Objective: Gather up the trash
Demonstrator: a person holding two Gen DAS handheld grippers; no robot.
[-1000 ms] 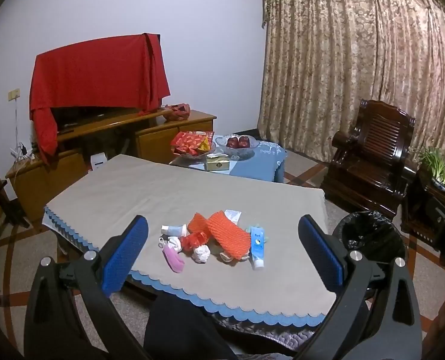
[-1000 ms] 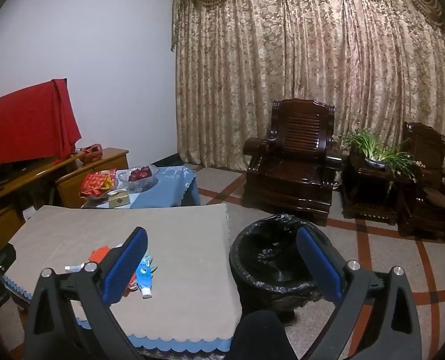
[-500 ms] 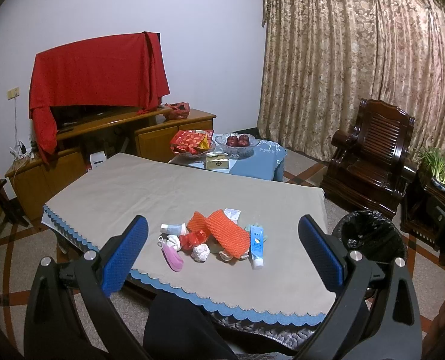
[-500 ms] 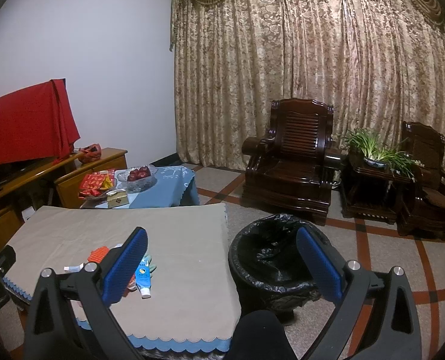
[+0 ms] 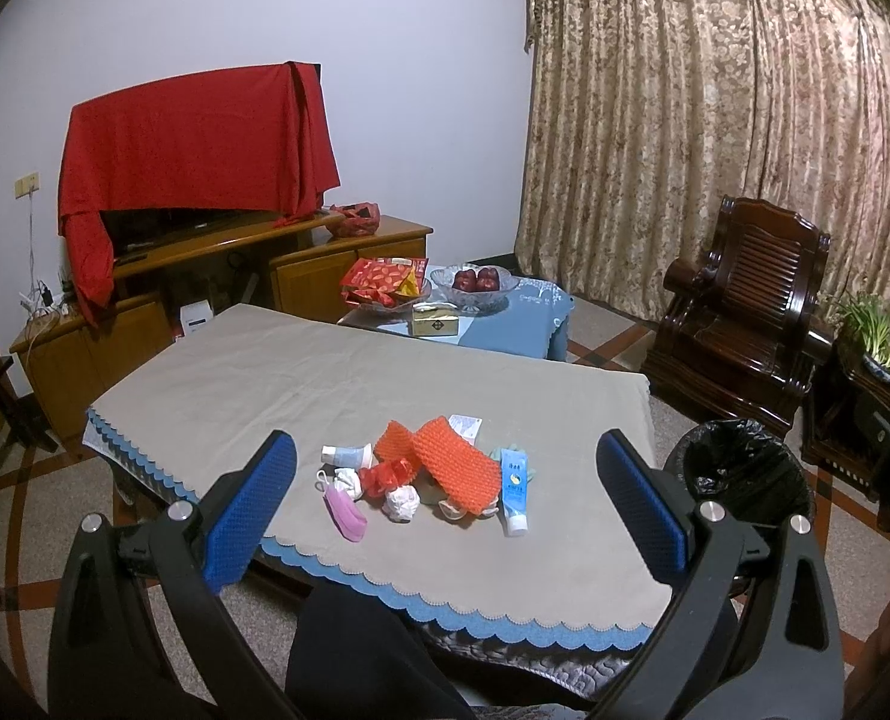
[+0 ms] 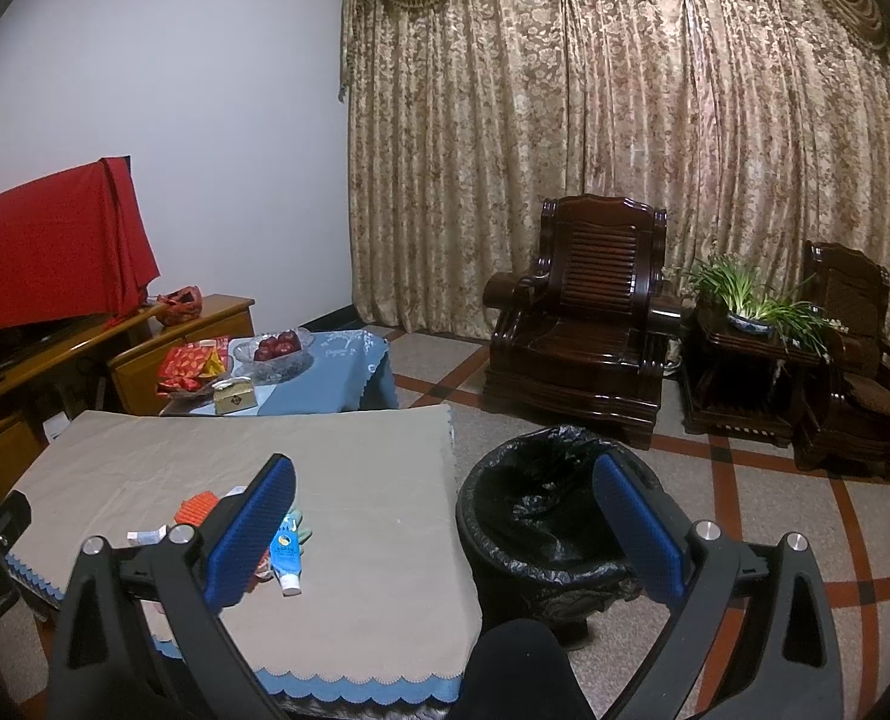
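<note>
You're holding the left claw [image 5: 445,498] wide & empty, hovering short of the desk [image 5: 276,372], w/ the trash pile straight ahead near the front edge: going L to R, 1 pink mask [image 5: 344,513], 1 small white-blue tube [image 5: 345,455], approx. 2 white paper wads [image 5: 401,503], 1 red wrapper [image 5: 387,473], 2 orange foam nets [image 5: 455,468], 1 blue tube [image 5: 514,489] w/ its long axis running front-to-back, cap toward you. Your right claw [image 6: 445,531] is also gaping wide w/ nothing in it, the pile sitting off its left finger & the 1 black-lined bin [image 6: 541,534] dead ahead on the floor, so the left one is prob. better lined up for the first pick.
</note>
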